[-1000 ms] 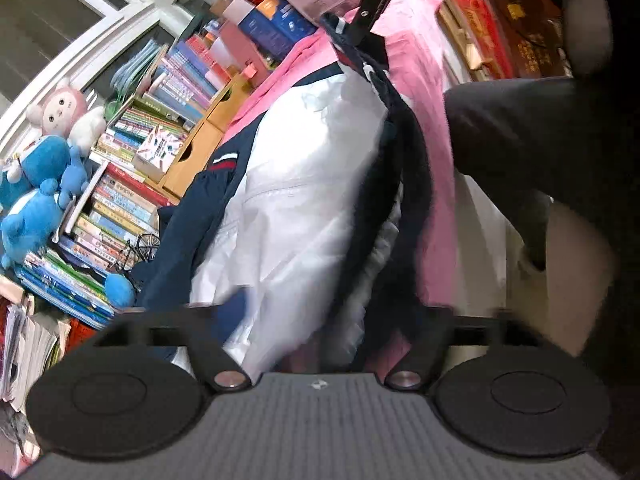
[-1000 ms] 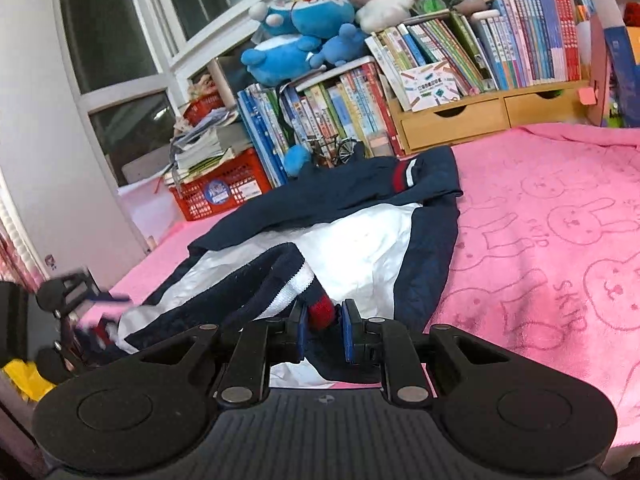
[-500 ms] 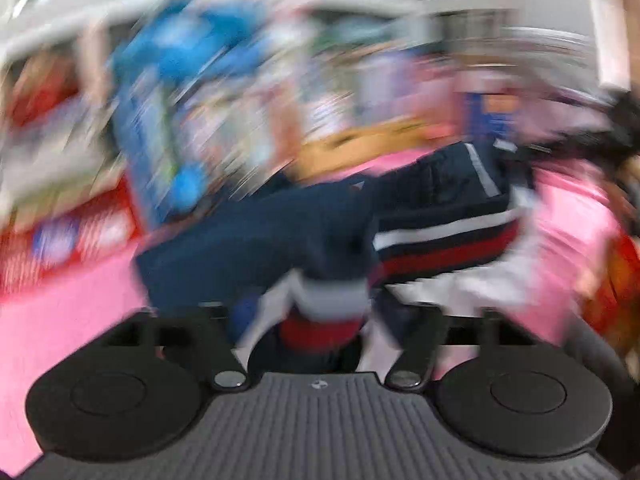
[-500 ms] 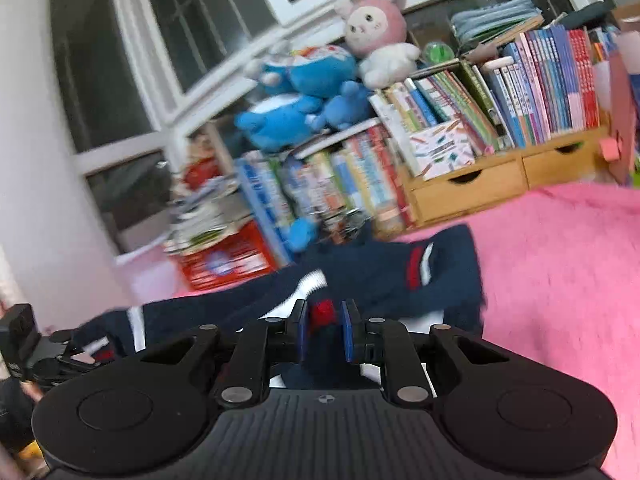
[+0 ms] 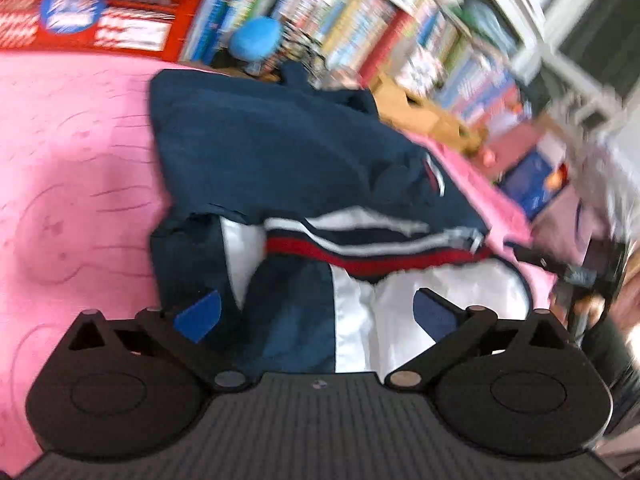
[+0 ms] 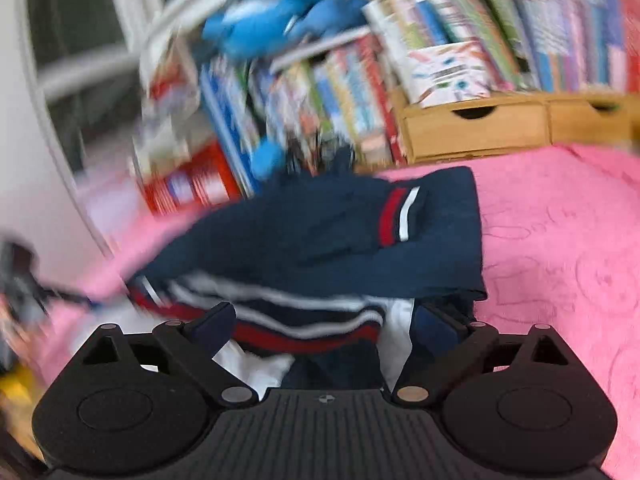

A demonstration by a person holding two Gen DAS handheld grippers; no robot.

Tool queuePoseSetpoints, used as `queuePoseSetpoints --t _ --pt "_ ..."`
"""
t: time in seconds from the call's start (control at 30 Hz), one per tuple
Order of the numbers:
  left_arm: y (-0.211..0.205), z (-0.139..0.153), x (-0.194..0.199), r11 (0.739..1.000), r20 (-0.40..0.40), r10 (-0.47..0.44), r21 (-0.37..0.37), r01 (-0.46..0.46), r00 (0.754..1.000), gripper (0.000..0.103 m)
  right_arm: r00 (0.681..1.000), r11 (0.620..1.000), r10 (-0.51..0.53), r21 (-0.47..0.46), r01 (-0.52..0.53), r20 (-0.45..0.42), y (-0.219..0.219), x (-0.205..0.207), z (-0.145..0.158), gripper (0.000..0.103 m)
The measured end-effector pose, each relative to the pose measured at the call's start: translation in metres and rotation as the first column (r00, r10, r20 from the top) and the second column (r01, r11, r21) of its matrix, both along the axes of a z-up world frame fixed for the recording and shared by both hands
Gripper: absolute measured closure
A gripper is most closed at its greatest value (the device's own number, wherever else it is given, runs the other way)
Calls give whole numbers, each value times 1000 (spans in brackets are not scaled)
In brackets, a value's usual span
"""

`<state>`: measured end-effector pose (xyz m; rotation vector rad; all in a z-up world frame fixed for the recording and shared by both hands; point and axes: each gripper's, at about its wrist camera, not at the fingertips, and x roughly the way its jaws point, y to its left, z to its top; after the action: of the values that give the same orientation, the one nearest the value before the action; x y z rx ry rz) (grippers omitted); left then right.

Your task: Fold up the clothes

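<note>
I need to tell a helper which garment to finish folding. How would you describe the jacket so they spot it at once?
Look at the pink blanket spread in front of the crowded bookshelf. On it, near the books, lies the jacket, folded over on itself. It is the only garment there: navy blue with a white lining and red-and-white striped trim.

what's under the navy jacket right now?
The pink blanket shows all around the navy jacket; the jacket's own white lining peeks from beneath the folded-over part. Anything else beneath is covered.
</note>
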<state>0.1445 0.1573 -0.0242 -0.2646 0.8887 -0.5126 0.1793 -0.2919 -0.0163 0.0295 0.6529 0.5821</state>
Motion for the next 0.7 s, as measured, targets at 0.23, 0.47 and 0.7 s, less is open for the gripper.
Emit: queuePoseSetpoints --t 0.23,0.47,0.7 --pt "-33 1 -43 974 213 -175 178 137 961 52 998 994 64 -93 -61 22 30 -31 -12 55" --pt "-25 0 -26 980 212 -120 179 82 970 5 991 993 121 -14 -120 52 15 -31 -1 24" --pt "-13 12 -58 990 307 -21 141 -23 951 84 997 999 -1 -40 4 74 15 -46 1 85"
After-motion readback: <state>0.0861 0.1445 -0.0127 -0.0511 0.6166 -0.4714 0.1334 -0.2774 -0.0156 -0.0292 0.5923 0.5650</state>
